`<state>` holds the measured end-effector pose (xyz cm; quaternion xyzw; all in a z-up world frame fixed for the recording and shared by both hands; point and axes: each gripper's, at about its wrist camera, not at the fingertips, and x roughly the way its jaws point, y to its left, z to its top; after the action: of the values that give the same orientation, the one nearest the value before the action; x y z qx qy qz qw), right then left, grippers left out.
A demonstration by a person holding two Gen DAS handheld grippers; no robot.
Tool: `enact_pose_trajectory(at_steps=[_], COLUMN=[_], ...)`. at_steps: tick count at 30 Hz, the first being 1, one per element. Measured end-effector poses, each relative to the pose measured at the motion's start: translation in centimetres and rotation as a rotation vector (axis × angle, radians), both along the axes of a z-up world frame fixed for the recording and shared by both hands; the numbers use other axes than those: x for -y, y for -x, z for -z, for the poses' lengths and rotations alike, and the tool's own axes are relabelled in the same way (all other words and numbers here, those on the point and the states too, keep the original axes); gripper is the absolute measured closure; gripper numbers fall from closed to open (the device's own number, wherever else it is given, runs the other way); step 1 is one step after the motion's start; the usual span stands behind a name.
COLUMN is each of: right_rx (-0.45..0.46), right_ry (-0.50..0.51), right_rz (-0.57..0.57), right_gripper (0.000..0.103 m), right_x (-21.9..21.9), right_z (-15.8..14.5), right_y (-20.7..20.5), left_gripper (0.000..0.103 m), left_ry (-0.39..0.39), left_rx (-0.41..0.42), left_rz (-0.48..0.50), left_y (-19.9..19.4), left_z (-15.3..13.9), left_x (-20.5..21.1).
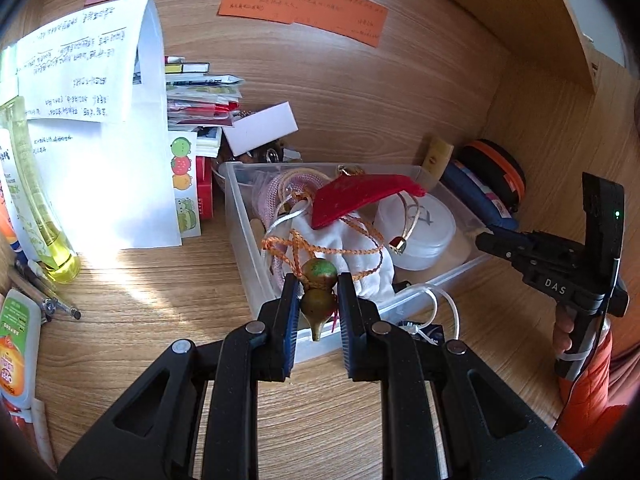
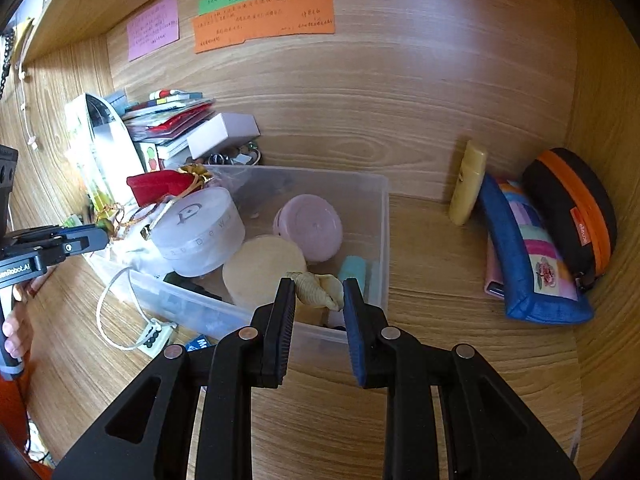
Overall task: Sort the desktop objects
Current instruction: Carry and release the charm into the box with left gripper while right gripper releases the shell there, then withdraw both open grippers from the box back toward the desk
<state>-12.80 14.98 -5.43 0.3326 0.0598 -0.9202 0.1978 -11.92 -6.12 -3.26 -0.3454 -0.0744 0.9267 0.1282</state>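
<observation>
— Brass-coloured, that little gourd charm [image 1: 319,294]? It sits between the pads of the left tool [image 1: 319,312], at the near rim of the clear plastic bin [image 1: 240,216].

— Looks like it. The jaws flank the gourd's lower bulb; I'd judge they touch it, but whether they truly pinch I cannot tell. I'd guess it is hard, small and rounded, so liable to slip. The waist between the two bulbs would be the surer hold.

— And the orange cord [image 1: 320,246]?

— Limp, looped over the white cloth [image 1: 340,248] and running under the red fabric piece [image 1: 360,200]. It may snag or drag the cloth if the gourd is lifted.

— The right tool [image 2: 318,312]?

— Spread, with a ribbed seashell [image 2: 316,290] lying in the gap. The right pad seems to meet the shell's edge; the left stands just clear. I'd take the shell for light, stiff and brittle, best held gently across its thick middle.

— What can't you make out?

— The bin's floor under the frosted round jar [image 2: 200,236], the cream disc [image 2: 264,268] and the pink case [image 2: 308,226]. A dark item at the front wall is only a smear through the plastic. The notes on the back panel are too small to read.
</observation>
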Motion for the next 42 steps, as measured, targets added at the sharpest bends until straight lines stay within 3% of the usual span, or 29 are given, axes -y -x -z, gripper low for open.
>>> enact_pose_trajectory(at_steps=[8, 10, 12, 24, 31, 34, 39, 42], right_rx=[-0.019, -0.028, -0.043, -0.050, -0.041, -0.059, -0.089, -0.097], right_ry=[-0.007, -0.017, -0.031, -0.023, -0.012, -0.025, -0.031, -0.031], right_rz=[0.005, 0.014, 0.043, 0.042, 0.017, 0.010, -0.002, -0.011], right_gripper=[0.081, 0.076, 0.071, 0.070, 0.051, 0.048, 0.038, 0.034], right_x=[0.2, 0.3, 0.2, 0.2, 0.4, 0.5, 0.6, 0.8], right_z=[0.0, 0.0, 0.0, 0.2, -0.1, -0.4, -1.1, -1.3], right_y=[-0.2, -0.3, -0.3, -0.4, -1.1, -1.8, -3.1, -3.8], left_gripper=[0.084, 0.083, 0.080, 0.057, 0.055, 0.042, 0.041, 0.036], left_ry=[0.032, 0.028, 0.031, 0.092, 0.101, 0.119, 0.128, 0.132], left_rx=[-0.009, -0.011, -0.017, -0.064, -0.070, -0.079, -0.083, -0.082], left_rz=[0.003, 0.007, 0.011, 0.025, 0.011, -0.016, -0.025, -0.022], left_y=[-0.2, -0.3, -0.5, -1.6, -2.1, -2.6, -3.5, -4.1], left_z=[0.1, 0.1, 0.1, -0.2, -0.5, -0.7, -0.9, -0.9], left_x=[-0.6, -0.6, -0.7, -1.9, -1.8, -1.6, -1.3, -1.3])
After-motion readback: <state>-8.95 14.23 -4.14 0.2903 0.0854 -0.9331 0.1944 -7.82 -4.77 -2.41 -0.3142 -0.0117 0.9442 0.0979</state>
